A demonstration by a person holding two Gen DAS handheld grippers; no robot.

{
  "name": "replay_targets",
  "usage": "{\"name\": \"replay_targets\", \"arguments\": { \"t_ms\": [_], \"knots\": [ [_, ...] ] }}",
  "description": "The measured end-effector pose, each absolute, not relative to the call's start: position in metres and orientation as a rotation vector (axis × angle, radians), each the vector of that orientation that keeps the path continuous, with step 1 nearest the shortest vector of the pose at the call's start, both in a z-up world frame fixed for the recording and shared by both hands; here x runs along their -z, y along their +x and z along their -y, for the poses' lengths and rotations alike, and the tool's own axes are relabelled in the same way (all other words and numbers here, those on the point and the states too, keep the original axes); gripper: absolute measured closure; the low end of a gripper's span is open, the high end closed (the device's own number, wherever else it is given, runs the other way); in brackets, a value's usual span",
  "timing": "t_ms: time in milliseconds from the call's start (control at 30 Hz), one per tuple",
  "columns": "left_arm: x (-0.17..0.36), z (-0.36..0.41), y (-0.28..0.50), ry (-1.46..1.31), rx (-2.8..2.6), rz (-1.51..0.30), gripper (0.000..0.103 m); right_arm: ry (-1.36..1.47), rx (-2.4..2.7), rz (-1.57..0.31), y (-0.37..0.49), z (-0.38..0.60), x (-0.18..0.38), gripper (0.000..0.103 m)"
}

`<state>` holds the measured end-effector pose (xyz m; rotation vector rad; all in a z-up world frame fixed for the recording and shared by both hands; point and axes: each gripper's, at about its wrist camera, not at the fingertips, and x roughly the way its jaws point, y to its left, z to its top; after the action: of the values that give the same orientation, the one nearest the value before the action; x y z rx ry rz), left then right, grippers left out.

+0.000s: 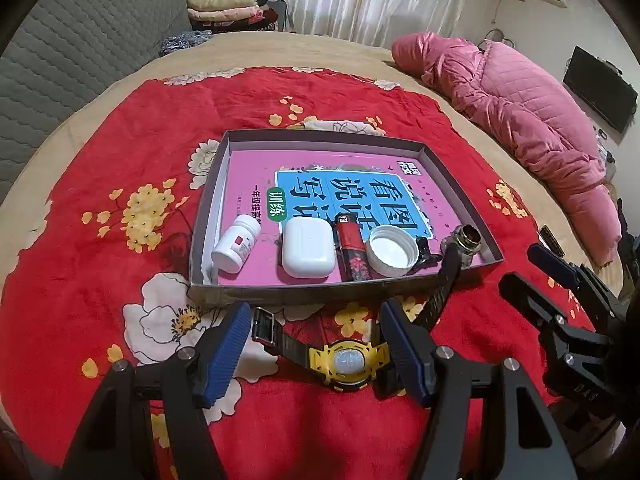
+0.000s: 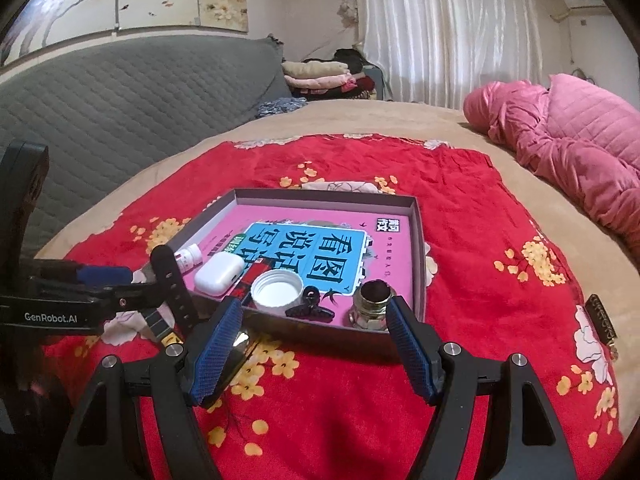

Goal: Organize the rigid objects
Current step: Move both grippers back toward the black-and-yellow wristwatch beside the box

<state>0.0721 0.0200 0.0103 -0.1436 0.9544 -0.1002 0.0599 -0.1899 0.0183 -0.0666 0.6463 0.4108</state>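
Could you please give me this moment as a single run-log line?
left gripper: jaws open around watch, not gripping | right gripper: jaws open, empty | tray: bottle, earbud case, lighter, cap, clip, fitting inside | watch on blanket

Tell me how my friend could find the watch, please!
Look at the red flowered blanket on the bed, just in front of the shallow grey box. The watch lies there outside the box, between the open left gripper fingers. Only it has a yellow case and black strap.

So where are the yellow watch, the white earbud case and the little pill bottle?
yellow watch (image 1: 350,361): left wrist view, on its round face.
white earbud case (image 1: 307,247): left wrist view, middle of its lid.
pill bottle (image 1: 236,243): left wrist view, on its side by the label.
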Motion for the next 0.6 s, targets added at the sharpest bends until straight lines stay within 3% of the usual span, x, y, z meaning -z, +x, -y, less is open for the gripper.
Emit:
{"name": "replay_targets", "arguments": {
  "t_ms": [600],
  "knots": [
    [-0.009,-0.022,0.05,-0.129,0.119,-0.977,0.036,-0.1,-0.433,-0.672,0.04,0.182,-0.018,0.027]
  ]
}}
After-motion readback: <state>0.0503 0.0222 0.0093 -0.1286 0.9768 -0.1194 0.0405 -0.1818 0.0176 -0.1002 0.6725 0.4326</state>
